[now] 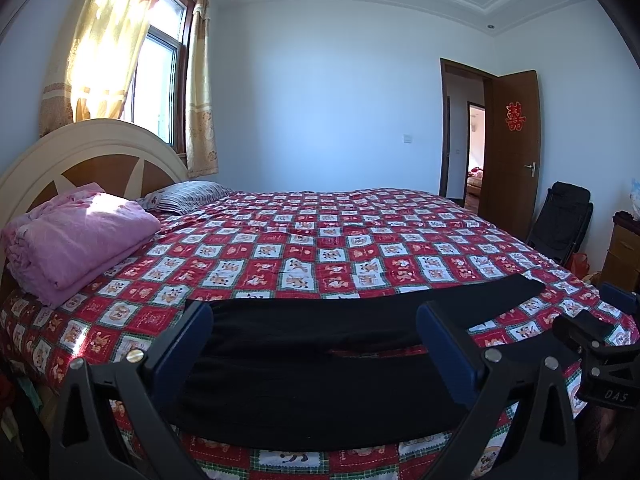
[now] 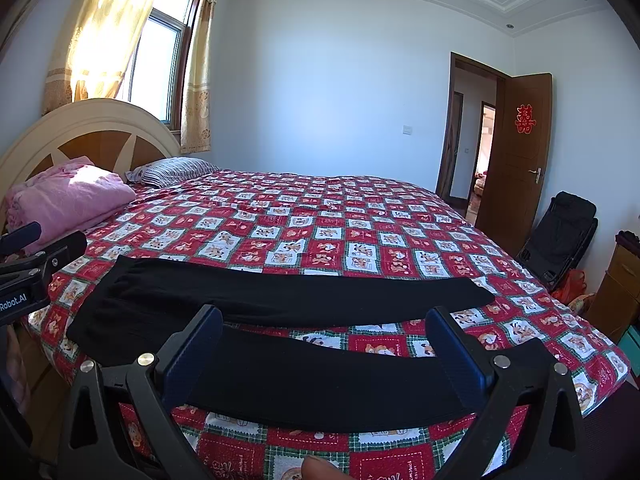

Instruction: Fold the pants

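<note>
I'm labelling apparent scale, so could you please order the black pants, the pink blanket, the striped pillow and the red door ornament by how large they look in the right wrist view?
1. black pants, though nearness to the camera inflates them
2. pink blanket
3. striped pillow
4. red door ornament

pants (image 2: 280,304): showing plain black, no pattern
bedspread (image 1: 360,240): showing a red and white check with cartoon figures and green plaid edging
blanket (image 1: 76,236): showing plain pink
pillow (image 2: 176,170): showing dark and light stripes
headboard (image 1: 92,148): showing cream with brown panels
curtains (image 2: 100,32): glowing yellow-gold
door (image 2: 516,152): showing brown with a red emblem
left gripper (image 1: 314,328): showing black with blue pads
chair (image 2: 560,232): showing black
</note>
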Demonstrator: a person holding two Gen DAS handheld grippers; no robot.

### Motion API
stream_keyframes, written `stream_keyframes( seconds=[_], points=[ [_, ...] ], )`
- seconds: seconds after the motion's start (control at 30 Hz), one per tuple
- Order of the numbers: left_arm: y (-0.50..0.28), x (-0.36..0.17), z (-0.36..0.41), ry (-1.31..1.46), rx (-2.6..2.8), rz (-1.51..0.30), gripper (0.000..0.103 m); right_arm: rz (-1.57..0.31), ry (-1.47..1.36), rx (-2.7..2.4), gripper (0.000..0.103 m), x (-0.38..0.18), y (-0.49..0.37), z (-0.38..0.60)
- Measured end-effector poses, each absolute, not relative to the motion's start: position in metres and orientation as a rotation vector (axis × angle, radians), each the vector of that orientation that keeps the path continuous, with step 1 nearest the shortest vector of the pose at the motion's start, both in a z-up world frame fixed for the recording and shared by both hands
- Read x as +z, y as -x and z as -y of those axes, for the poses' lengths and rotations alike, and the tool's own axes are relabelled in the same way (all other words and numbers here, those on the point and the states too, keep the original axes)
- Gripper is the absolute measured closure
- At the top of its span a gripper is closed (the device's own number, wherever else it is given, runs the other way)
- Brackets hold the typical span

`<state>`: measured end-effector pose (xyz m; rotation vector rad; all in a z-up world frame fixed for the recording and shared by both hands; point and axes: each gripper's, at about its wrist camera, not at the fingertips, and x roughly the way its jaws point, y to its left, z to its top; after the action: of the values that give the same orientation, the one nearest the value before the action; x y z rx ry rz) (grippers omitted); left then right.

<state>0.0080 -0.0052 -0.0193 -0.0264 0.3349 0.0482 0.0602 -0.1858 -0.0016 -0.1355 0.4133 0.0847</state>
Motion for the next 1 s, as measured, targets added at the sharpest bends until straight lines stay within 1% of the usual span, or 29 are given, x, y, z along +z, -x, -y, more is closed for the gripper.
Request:
stream_keyframes(
  seconds=[1.0],
  points=[
    [-0.0081,-0.0261,-0.0001,0.028,0.049,-0.343,0.0,-0.42,0.136,0.081,0.001,-0.0051,-0.0617,0.1861]
  ],
)
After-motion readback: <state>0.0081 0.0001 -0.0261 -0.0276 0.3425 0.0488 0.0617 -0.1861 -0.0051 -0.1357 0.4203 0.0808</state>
